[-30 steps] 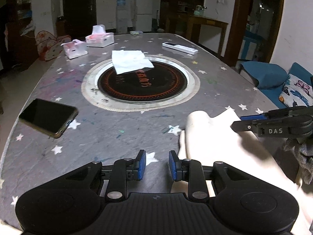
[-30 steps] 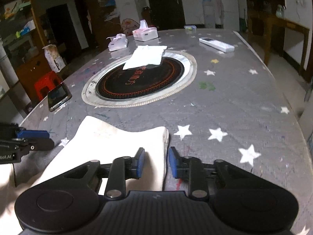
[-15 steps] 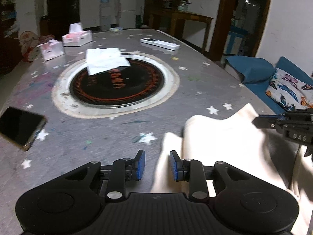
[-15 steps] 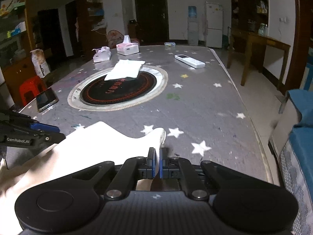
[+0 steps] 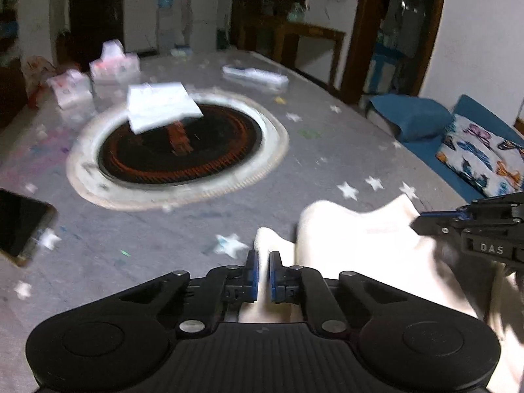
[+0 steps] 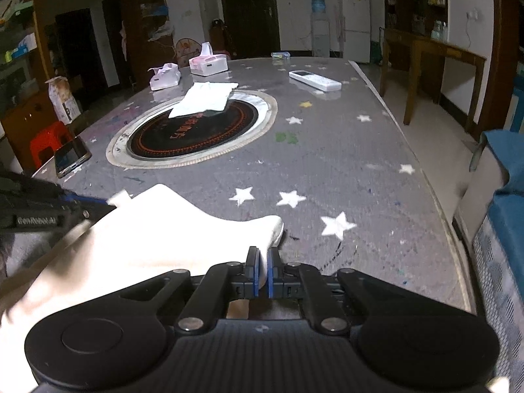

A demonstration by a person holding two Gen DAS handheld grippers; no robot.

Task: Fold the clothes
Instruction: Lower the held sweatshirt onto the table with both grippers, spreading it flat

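The cream garment [image 6: 157, 229] spans the near table [image 6: 360, 170] edge — left hand-held gripper [image 5: 263, 270] and right hand-held gripper [image 6: 262, 270] each pinch a far corner, its long axis running between them.

My table [image 6: 344, 170] carries a hob [image 6: 193, 131]: cloth [image 6: 204, 100] on it, phone [image 6: 72, 156] left, remote [image 6: 314, 80] right, garment [image 6: 157, 229] nearer me.

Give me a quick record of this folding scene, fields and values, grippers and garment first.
left gripper: shut on cream garment edge
right gripper: shut on cream garment, other corner
garment state: partly on table, near edge
phone: left table edge
white cloth: on round hotplate
remote: far side
tissue boxes: far left
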